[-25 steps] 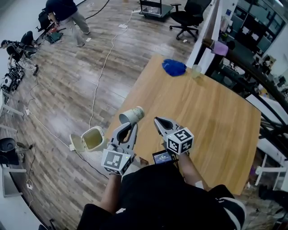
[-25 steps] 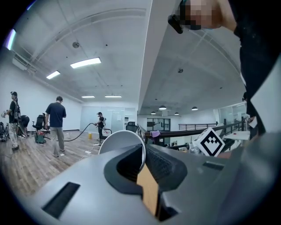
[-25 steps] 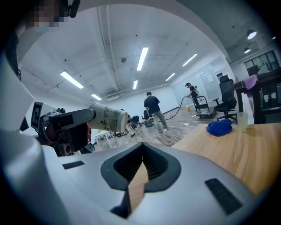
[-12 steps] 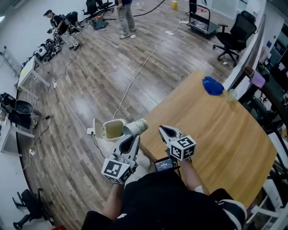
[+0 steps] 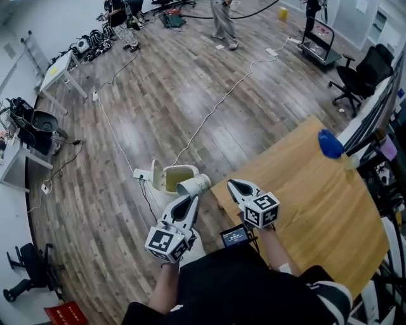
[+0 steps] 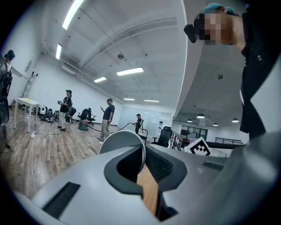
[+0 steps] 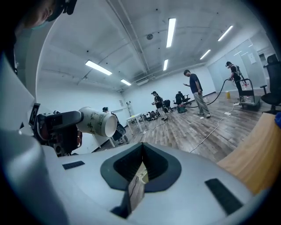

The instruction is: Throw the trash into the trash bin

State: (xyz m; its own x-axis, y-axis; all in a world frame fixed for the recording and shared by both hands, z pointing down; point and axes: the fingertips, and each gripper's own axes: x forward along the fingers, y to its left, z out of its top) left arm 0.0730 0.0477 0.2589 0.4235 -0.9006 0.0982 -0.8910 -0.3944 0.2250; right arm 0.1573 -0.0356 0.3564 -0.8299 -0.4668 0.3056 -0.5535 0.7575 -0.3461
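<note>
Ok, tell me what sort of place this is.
Likely an open-plan lab or office workspace: rolling office chair, cables trailing over the wood floor, and equipment piles along the wall.

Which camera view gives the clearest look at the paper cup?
The right gripper view: the paper cup shows side-on, printed wall and open mouth, clamped by the left gripper. The head view shows it small, beside the trash bin. The left gripper view shows only its rounded end between the jaws.
</note>
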